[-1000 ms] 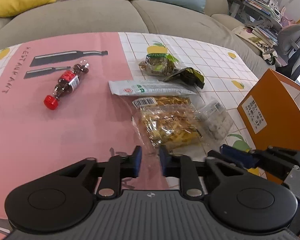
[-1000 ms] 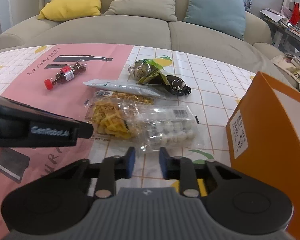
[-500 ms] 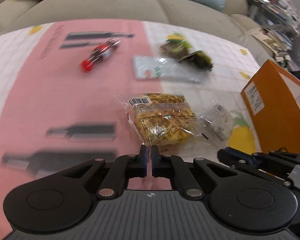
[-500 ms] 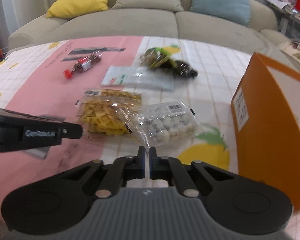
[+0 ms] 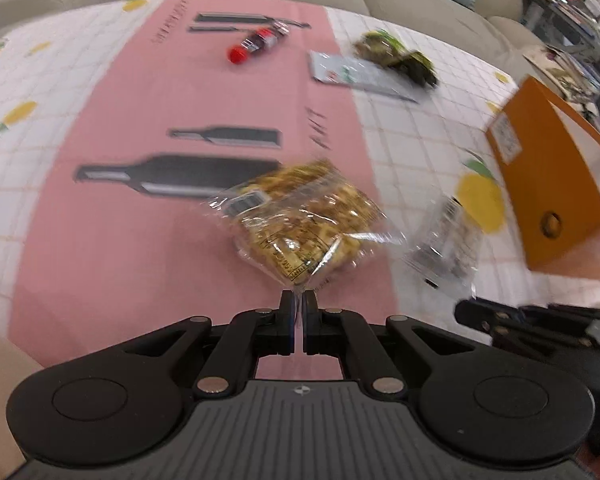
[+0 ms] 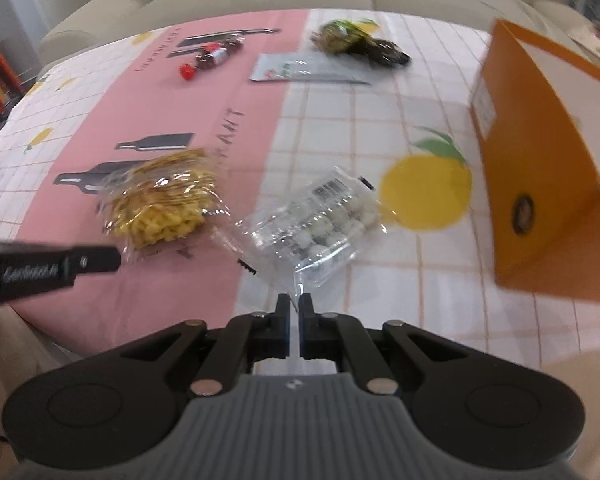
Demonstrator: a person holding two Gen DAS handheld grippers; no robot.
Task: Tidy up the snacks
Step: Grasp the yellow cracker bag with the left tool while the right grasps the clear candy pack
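Fingers (image 5: 287,312) of my left gripper (image 5: 299,304) and of my right gripper (image 6: 295,306) are each clenched on the edge of a clear snack bag.

My left jaws pinch the plastic corner of the yellow snack bag (image 5: 300,220), which hangs tilted over the pink strip of the tablecloth (image 5: 100,248); in the right view the same bag (image 6: 164,204) sits to the left, just beside my other catch. My right jaws grip the seam of the white candy bag (image 6: 320,224), held above the white checked part of the cloth near the printed lemon (image 6: 426,190). An orange box (image 6: 540,168) stands open at the right. Farther back lie a small cola bottle (image 5: 258,42), a flat white-and-green packet (image 5: 352,74) and two dark green snack packs (image 5: 396,54), all well apart from my grippers. Motion blur softens much of both views.
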